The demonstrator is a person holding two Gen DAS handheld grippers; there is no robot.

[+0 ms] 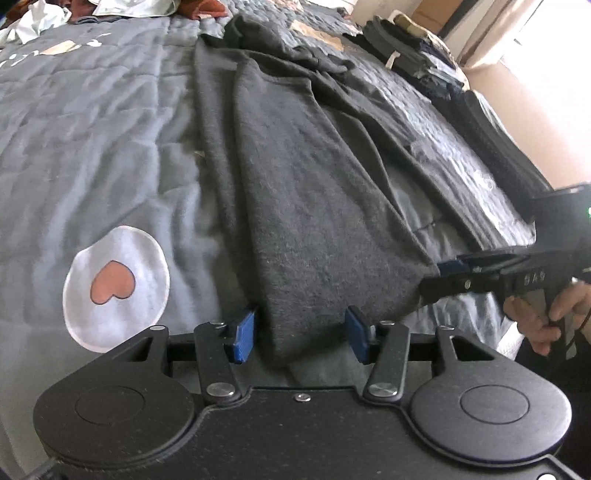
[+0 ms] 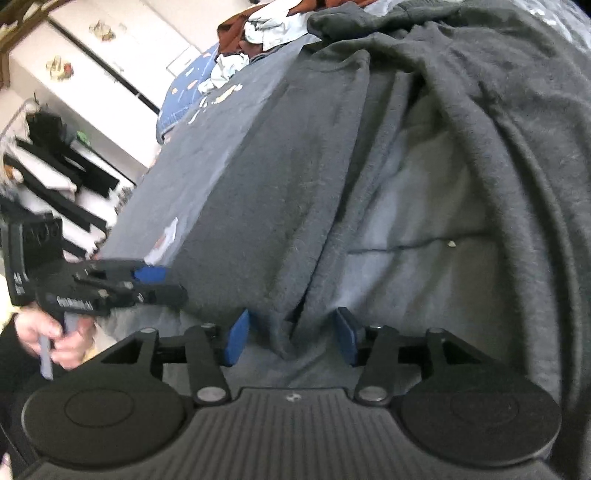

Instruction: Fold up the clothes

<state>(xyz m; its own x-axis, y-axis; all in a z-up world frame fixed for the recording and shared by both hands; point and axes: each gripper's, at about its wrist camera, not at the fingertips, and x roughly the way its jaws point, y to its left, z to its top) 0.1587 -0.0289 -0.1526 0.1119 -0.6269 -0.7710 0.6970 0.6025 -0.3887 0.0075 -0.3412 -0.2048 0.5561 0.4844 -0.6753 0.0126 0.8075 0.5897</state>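
Observation:
A dark grey garment (image 1: 295, 184) lies stretched lengthwise on the grey bed cover (image 1: 92, 147), wrinkled along its right side. My left gripper (image 1: 300, 334) is at its near end, jaws open. The hem corner lies between the blue pads (image 1: 243, 334), which do not press on it. In the right wrist view, a fold of the same garment (image 2: 314, 166) sits between the pads of my open right gripper (image 2: 291, 338), untouched by them. Each gripper shows in the other's view, held by a hand: the right gripper (image 1: 454, 273) at the garment's right edge, the left gripper (image 2: 155, 280) at its left.
Folded dark clothes (image 1: 424, 59) are stacked along the bed's far right side. Loose unfolded clothes (image 1: 37, 22) are heaped at the far end, also seen as a clothes heap (image 2: 258, 18). A white patch with a pink heart (image 1: 114, 284) marks the cover. White cupboards (image 2: 92, 55) stand beyond the bed.

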